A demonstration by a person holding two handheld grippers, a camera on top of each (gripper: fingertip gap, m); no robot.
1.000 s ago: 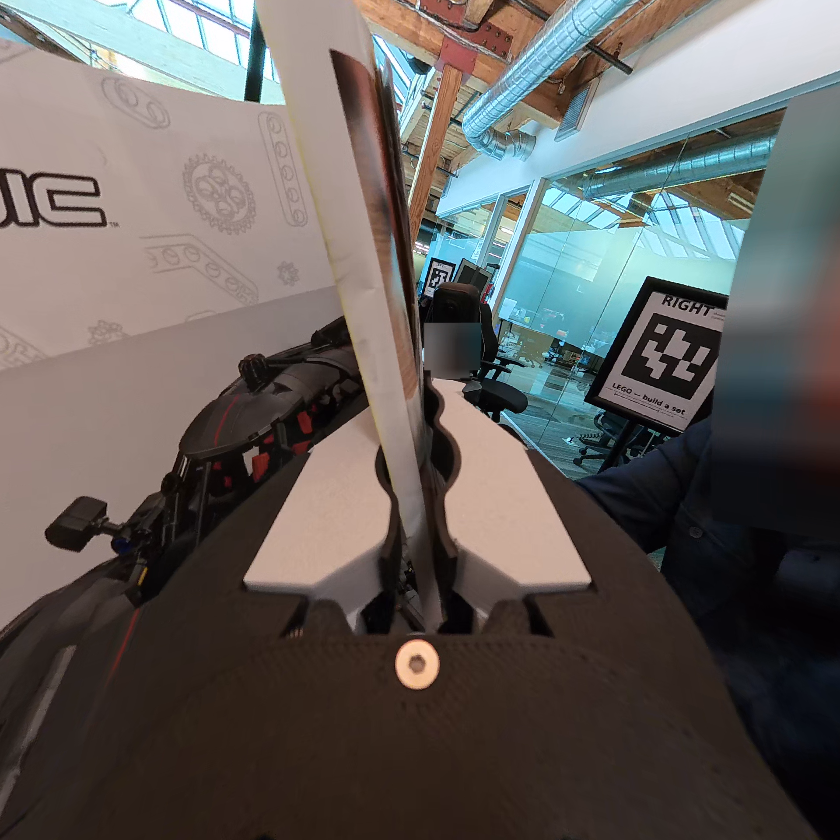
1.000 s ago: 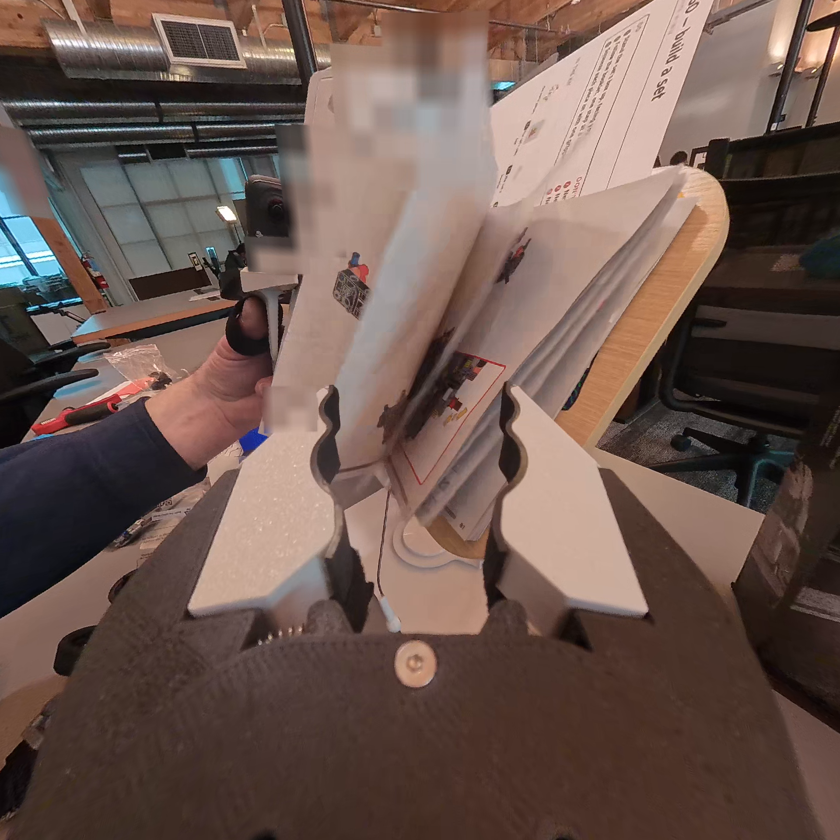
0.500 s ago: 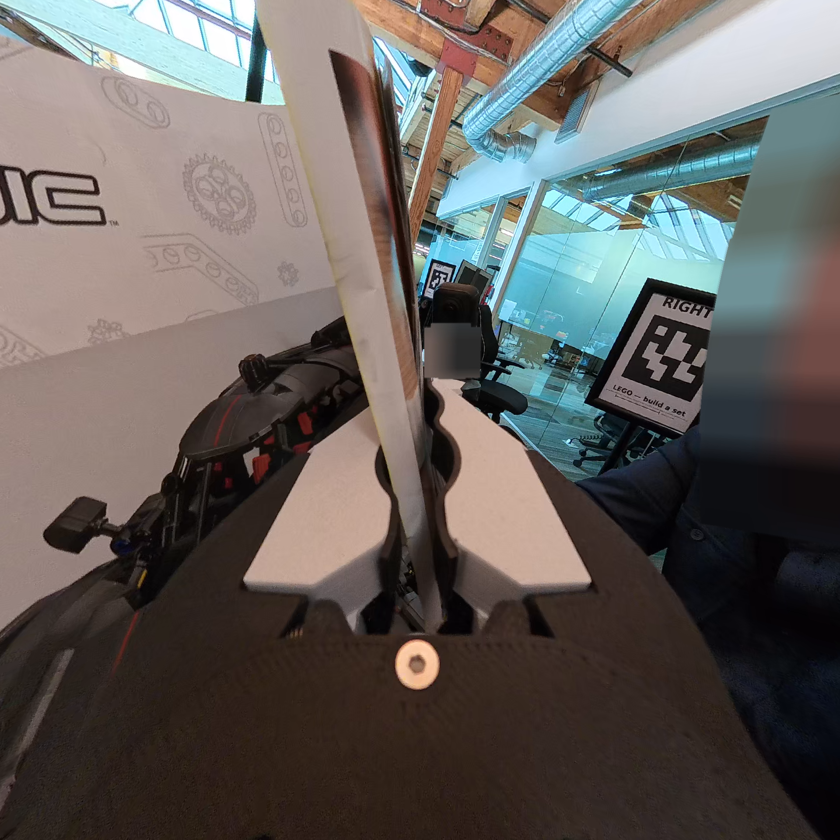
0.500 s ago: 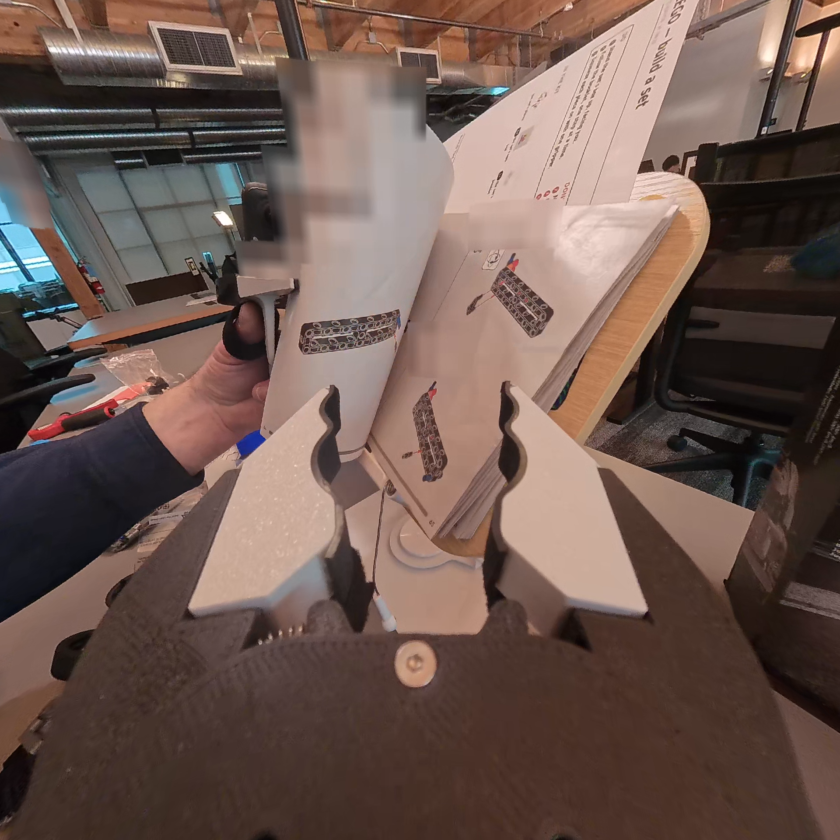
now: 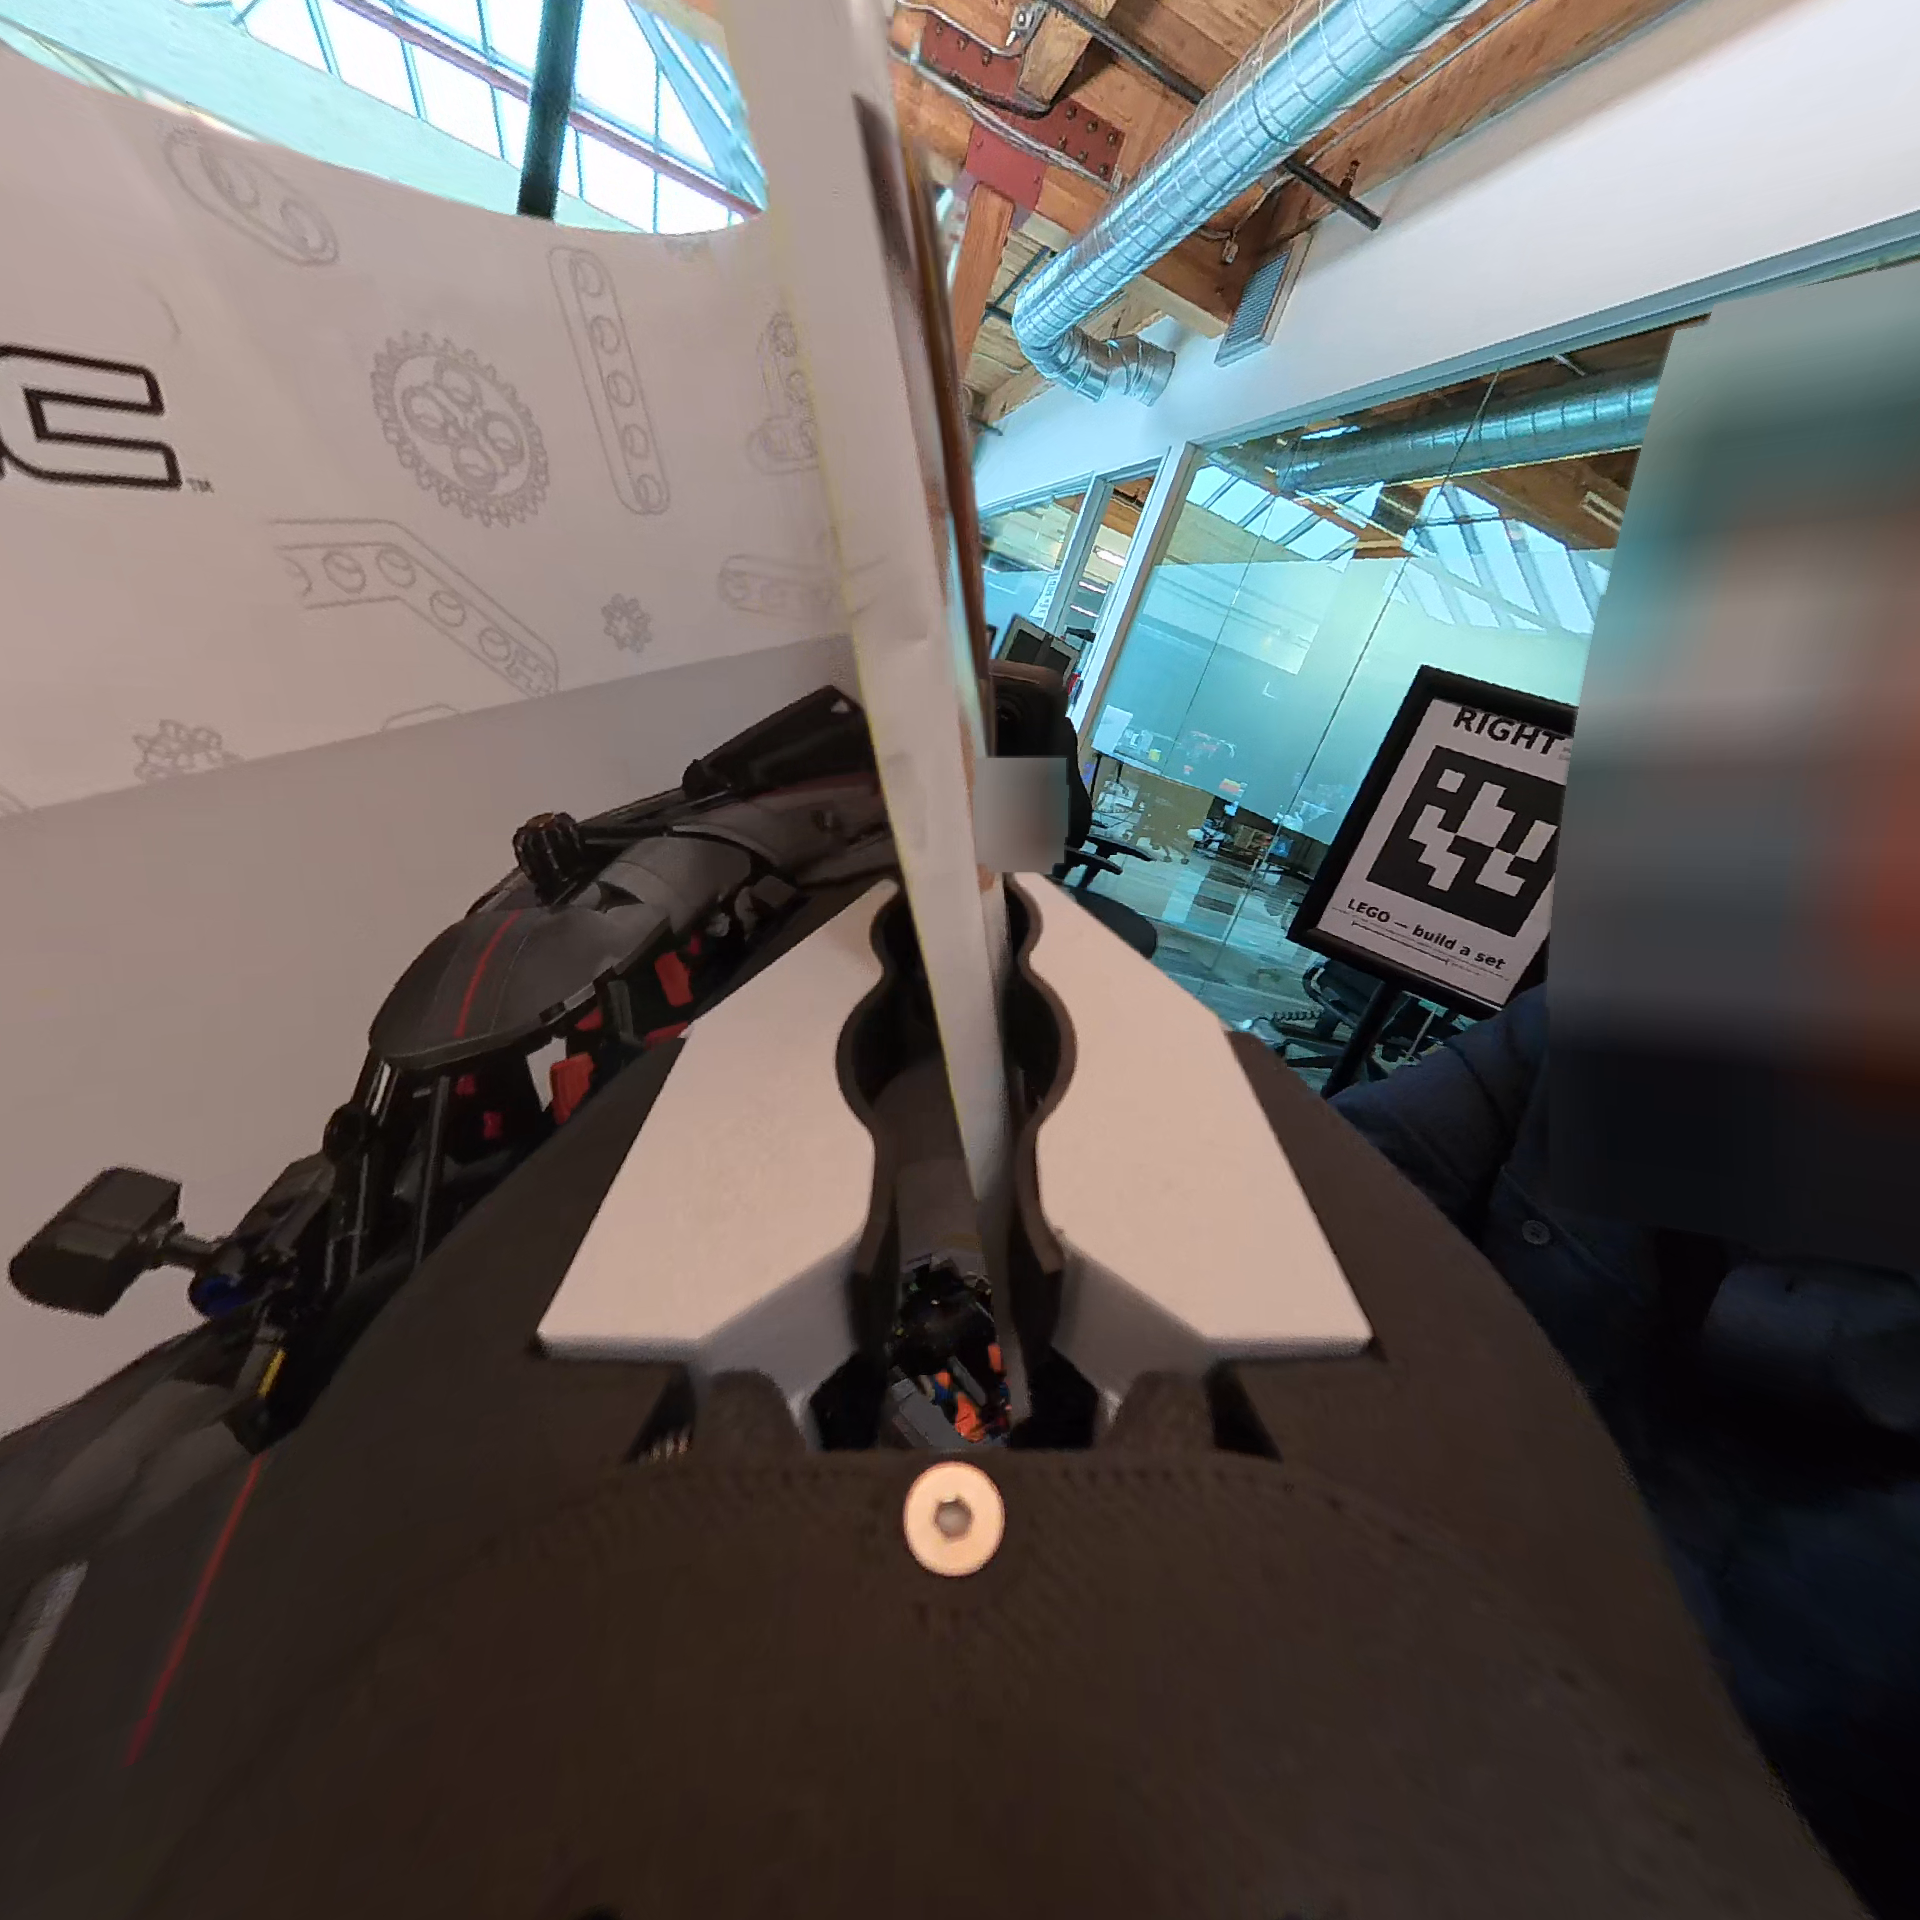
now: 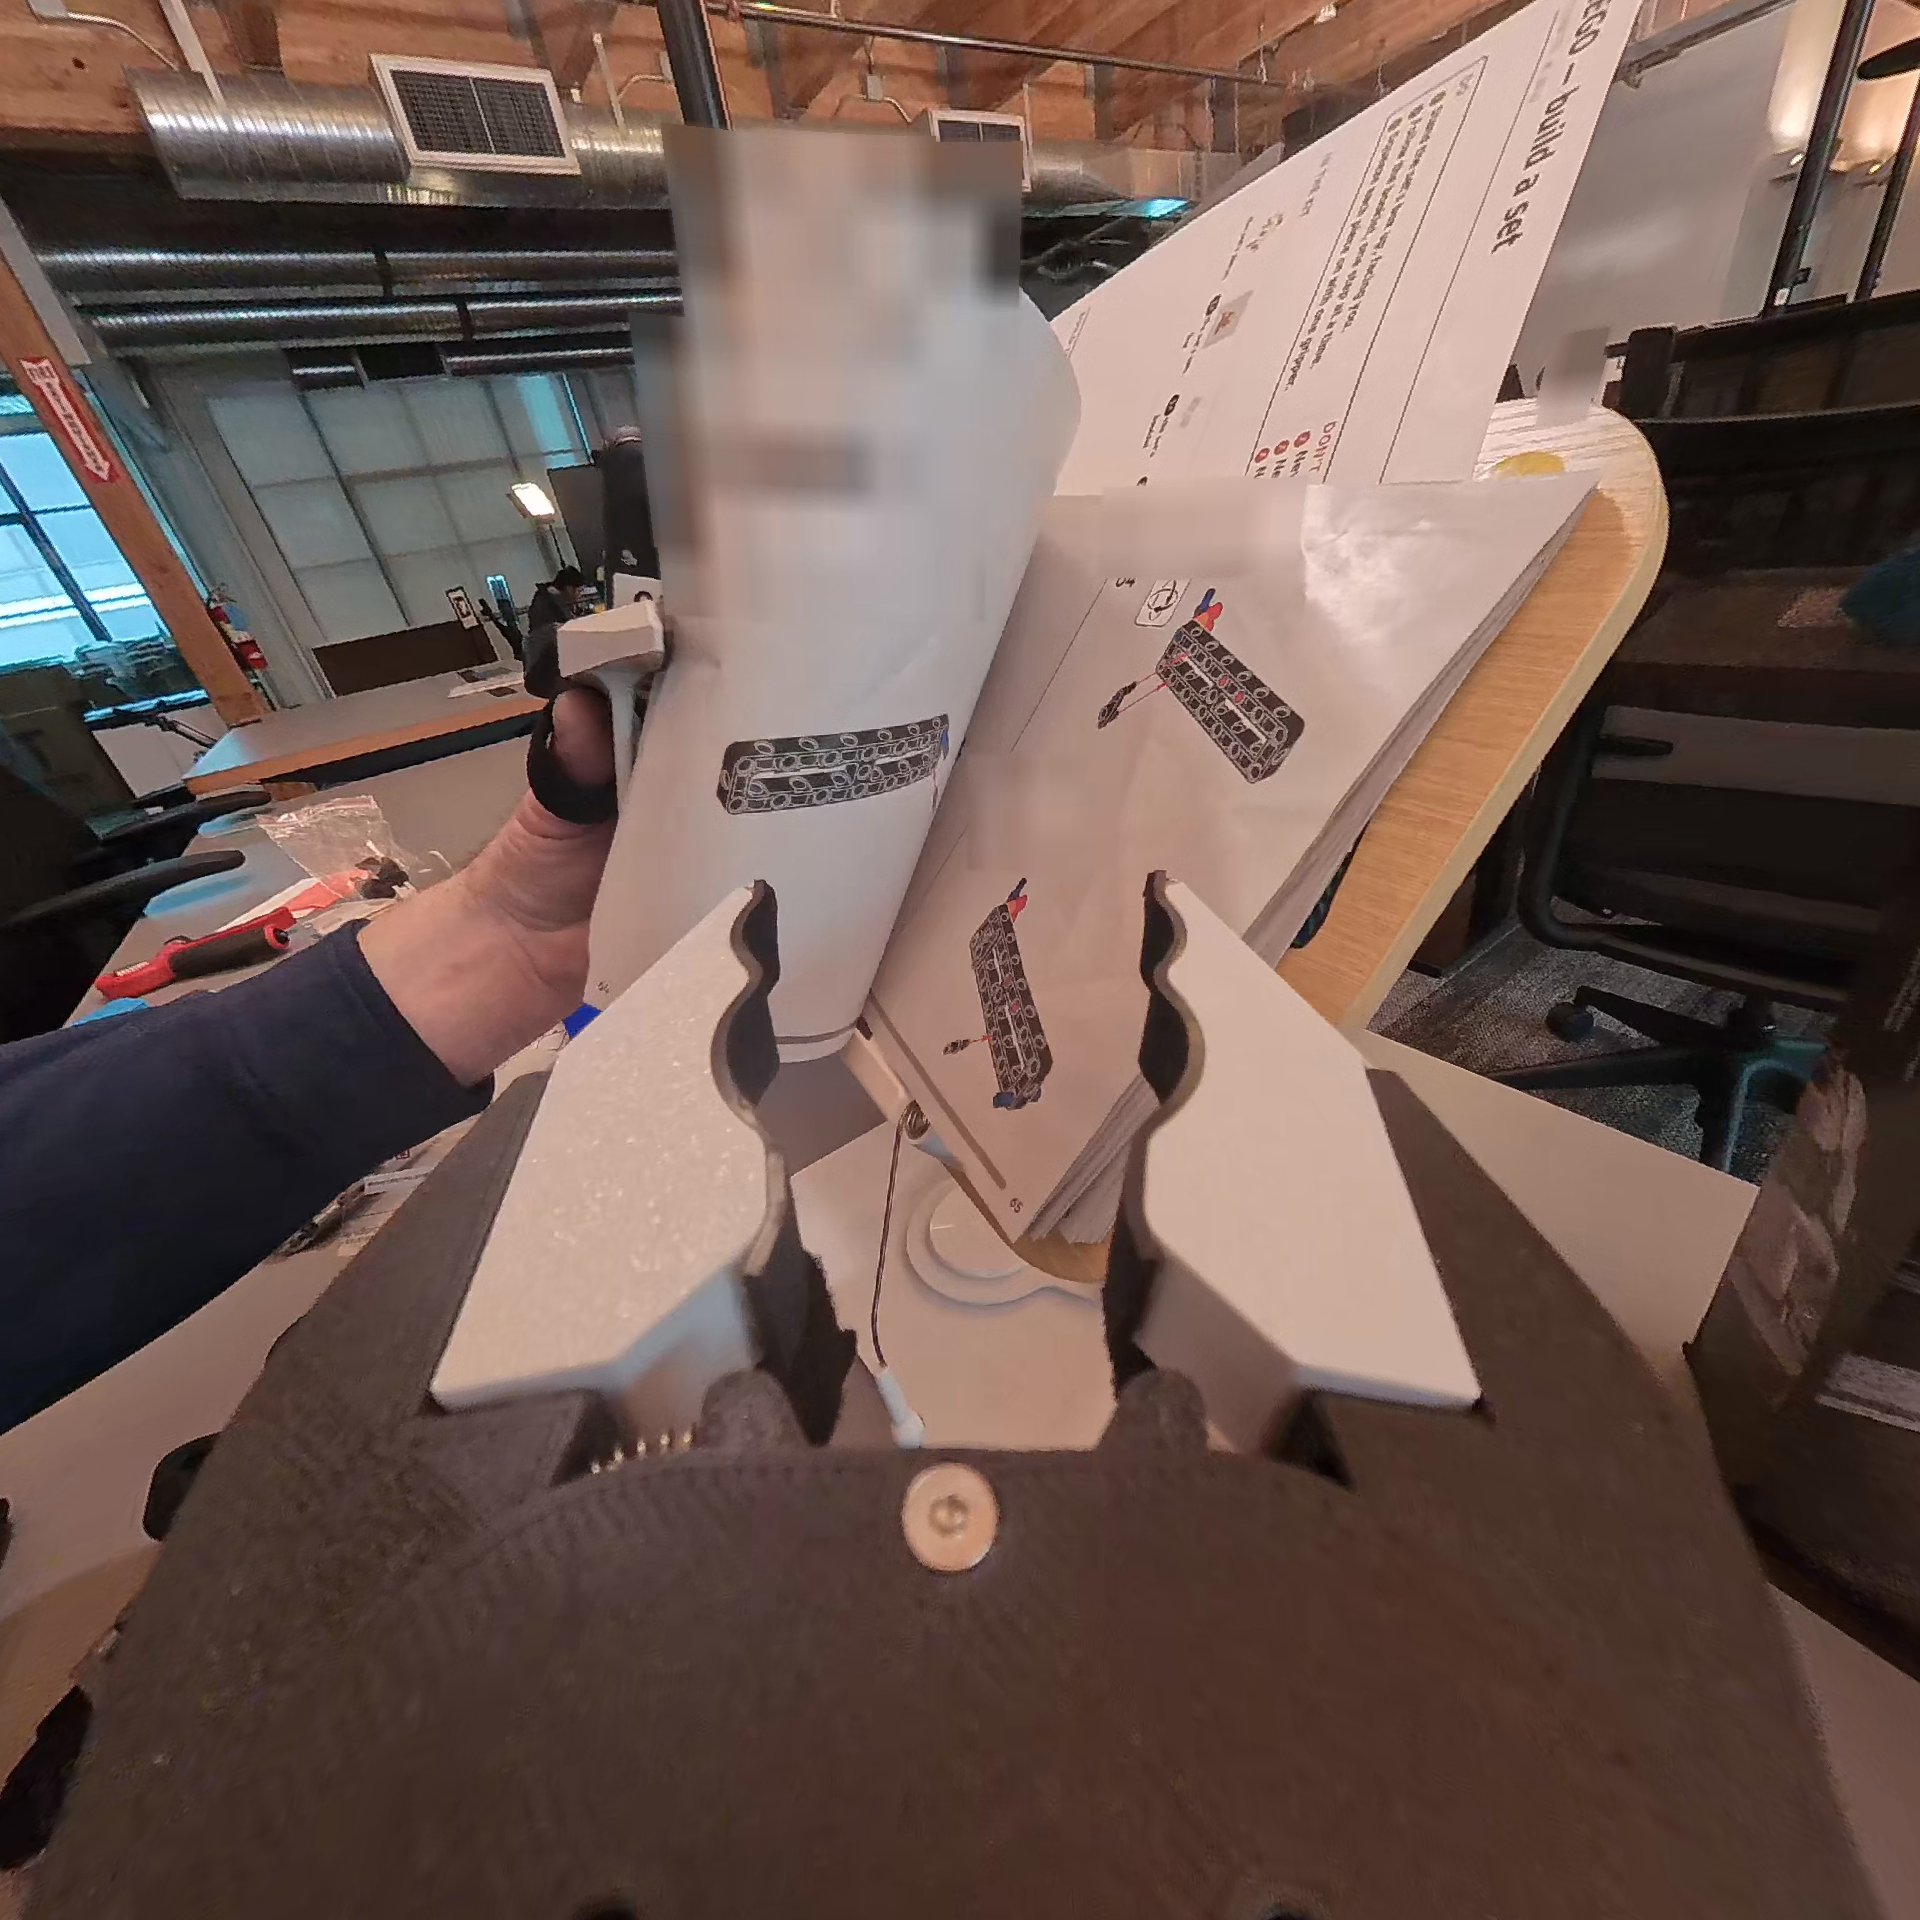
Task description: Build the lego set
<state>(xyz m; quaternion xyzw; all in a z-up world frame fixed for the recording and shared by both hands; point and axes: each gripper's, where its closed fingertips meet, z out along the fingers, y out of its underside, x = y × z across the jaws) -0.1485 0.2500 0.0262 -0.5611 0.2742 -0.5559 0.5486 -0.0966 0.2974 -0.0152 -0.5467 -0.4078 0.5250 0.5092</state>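
Left claw [image 5: 951,1049]: white fingers closed on a bundle of turned white paper pages [image 5: 894,582], held upright and seen edge-on between the pads. Right claw [image 6: 961,997]: fingers spread apart, gripping nothing, aimed at the open white instruction booklet [image 6: 1226,790]. The booklet leans on a tilted light wooden board stand [image 6: 1496,790] set on the pale grey bench [image 6: 1558,1195]; its exposed page shows black beam assemblies. In the right wrist view the left claw [image 6: 629,649], held by a hand [image 6: 520,914] in a dark blue sleeve, curls the lifted pages [image 6: 831,644] leftward. A large white box printed with a black-and-red vehicle [image 5: 312,790] stands just beside the left claw.
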